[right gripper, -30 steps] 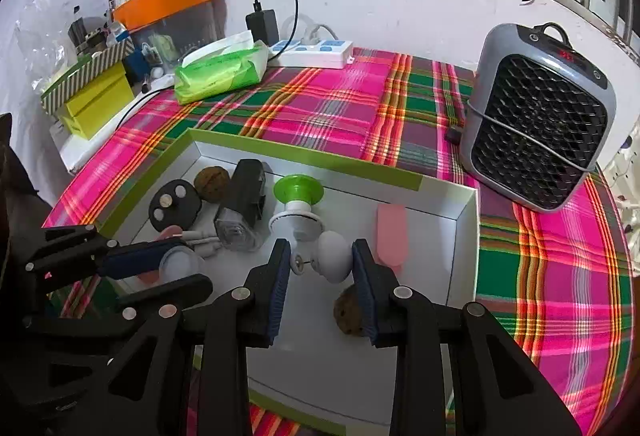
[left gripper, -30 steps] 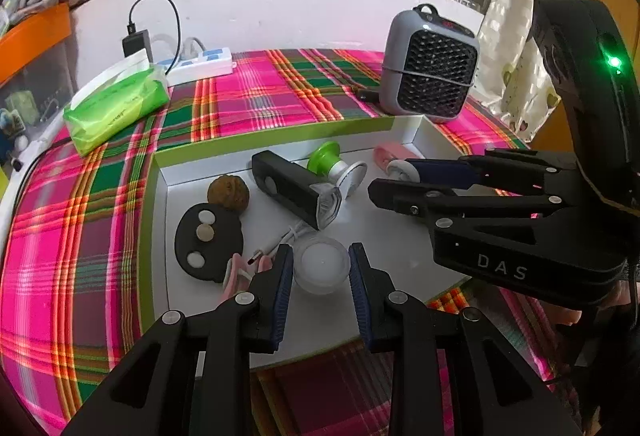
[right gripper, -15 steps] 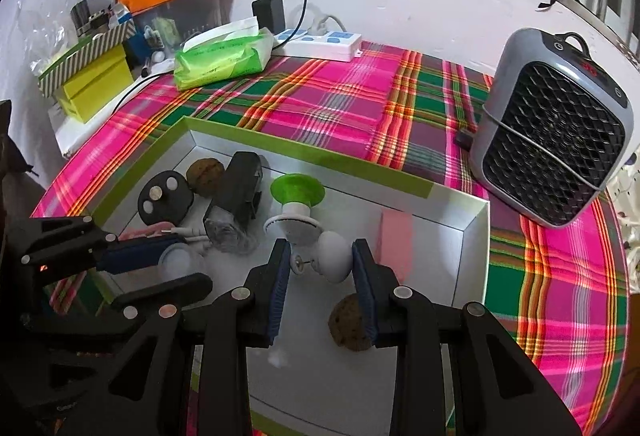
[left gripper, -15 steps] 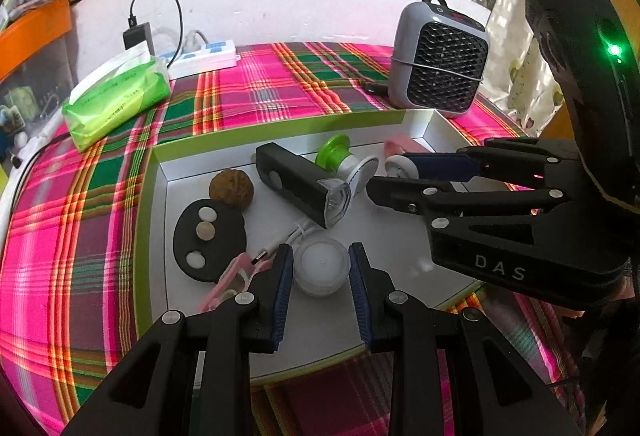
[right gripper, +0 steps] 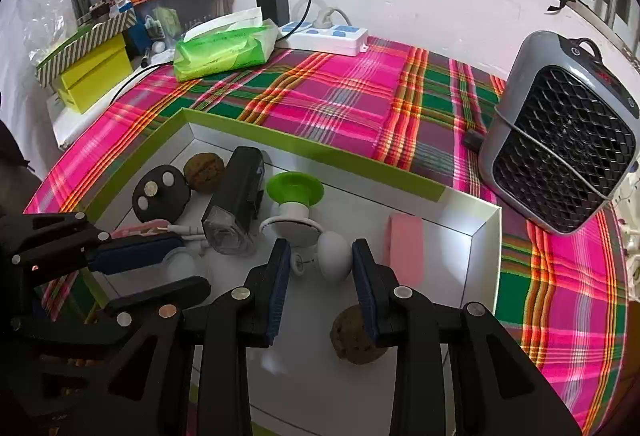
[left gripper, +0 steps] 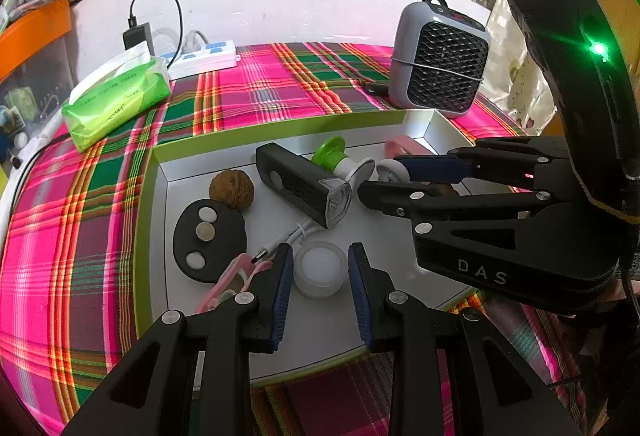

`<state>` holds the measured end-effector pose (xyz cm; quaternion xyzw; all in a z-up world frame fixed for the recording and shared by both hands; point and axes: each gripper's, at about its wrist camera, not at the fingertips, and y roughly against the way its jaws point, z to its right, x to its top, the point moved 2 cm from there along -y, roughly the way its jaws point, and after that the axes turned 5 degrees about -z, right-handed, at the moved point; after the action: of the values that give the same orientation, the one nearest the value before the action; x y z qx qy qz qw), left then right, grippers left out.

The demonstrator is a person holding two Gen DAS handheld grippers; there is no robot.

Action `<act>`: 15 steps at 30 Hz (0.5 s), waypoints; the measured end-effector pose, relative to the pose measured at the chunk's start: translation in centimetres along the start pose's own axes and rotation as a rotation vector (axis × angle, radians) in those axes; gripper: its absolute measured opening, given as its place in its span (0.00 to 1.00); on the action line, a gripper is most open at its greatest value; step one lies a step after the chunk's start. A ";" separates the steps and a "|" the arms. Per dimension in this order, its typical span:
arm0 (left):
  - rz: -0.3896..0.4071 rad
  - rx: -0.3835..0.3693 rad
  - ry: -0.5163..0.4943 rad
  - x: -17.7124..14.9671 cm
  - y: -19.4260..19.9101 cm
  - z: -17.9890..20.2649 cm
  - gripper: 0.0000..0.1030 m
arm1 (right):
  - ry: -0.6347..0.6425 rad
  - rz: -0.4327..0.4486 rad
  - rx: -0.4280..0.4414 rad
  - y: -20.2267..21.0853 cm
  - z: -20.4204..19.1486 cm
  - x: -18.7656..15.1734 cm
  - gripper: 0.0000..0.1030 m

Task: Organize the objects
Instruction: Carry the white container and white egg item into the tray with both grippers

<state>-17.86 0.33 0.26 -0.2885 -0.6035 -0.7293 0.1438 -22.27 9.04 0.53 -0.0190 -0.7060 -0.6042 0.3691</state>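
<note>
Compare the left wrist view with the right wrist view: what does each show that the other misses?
Only the left wrist view shows the patterned curtain and the cable's metal plug tip.

Only the right wrist view shows the second walnut near the front of the box, the yellow boxes and the whole pink block.

Both show the white box, flashlight, green suction cup, black disc, rear walnut, tissue pack, heater, and each gripper around a white object.

- Round translucent white plastic puck (left gripper: 320, 269): flat on the floor of the white tray.
- White egg-shaped knob (right gripper: 334, 250) on a small stem: lying beside the green-topped suction cup.
</note>
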 end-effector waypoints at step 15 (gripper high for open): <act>0.000 0.000 0.000 -0.1 0.1 -0.1 0.25 | 0.016 -0.019 -0.007 -0.4 -0.5 0.0 0.32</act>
<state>-17.79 0.17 0.27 -0.2886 -0.6033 -0.7294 0.1438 -22.23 8.54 0.18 -0.0087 -0.7009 -0.6104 0.3688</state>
